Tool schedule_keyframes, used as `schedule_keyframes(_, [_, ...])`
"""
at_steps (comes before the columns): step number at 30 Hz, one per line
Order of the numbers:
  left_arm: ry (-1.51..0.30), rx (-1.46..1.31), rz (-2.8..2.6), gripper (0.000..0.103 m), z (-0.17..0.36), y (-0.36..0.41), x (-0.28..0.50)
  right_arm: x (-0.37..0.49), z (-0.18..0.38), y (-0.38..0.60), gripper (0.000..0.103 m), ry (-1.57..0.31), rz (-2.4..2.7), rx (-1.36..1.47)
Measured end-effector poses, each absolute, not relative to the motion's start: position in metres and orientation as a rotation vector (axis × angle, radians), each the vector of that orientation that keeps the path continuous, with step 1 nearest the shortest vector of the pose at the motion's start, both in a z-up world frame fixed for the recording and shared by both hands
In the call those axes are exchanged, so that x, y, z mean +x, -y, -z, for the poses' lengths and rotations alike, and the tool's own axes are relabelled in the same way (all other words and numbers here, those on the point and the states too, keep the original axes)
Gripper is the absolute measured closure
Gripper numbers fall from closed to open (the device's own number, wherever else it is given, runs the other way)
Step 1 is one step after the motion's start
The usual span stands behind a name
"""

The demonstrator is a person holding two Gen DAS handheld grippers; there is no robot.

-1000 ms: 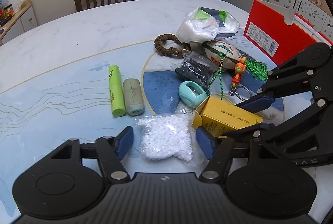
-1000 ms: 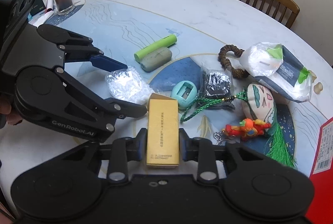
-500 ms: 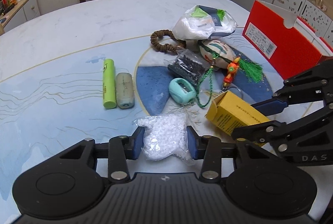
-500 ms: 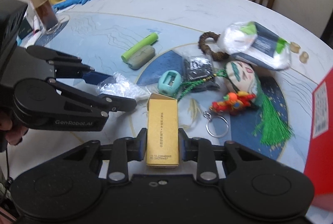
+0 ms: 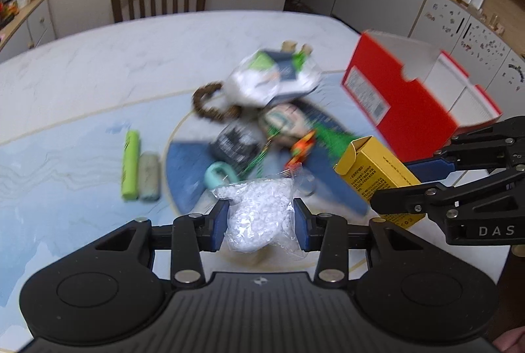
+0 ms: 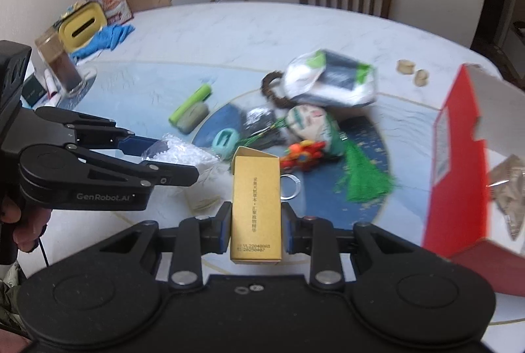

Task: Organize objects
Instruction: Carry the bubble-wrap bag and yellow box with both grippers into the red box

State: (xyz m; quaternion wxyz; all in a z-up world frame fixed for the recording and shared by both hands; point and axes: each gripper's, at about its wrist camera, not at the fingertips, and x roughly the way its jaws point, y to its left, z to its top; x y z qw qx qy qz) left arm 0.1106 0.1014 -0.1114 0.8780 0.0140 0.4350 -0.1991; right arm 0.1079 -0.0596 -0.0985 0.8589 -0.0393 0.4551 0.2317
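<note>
The left hand-held gripper (image 5: 261,220) is clamped on a bag of white beads (image 5: 259,215) and the right hand-held gripper (image 6: 255,228) on a yellow carton (image 6: 256,208), both above the worktop (image 5: 98,74), its cluttered middle ringed by bare margin, beside an open red box (image 5: 410,93).

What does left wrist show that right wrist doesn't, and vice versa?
Left wrist only: wall cabinets and shelves behind the table.
Right wrist only: yellow tissue holder, blue cloth, brown jar, a hand on the left gripper's handle.
Both: left gripper clamping the bead bag, right gripper clamping the yellow box, the red box, the clutter.
</note>
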Motion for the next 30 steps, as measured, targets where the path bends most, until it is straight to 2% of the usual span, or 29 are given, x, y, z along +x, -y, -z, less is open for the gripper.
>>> schedule_keyframes(15, [-0.84, 0.039, 0.506, 0.062, 0.05, -0.017, 0.129, 0.117, 0.046, 0.178, 0.075, -0.859, -0.315, 0.003])
schedule_keyframes(30, [-0.862, 0.127, 0.612, 0.062, 0.04, 0.104, 0.155, 0.134, 0.042, 0.296, 0.075, -0.853, -0.157, 0.052])
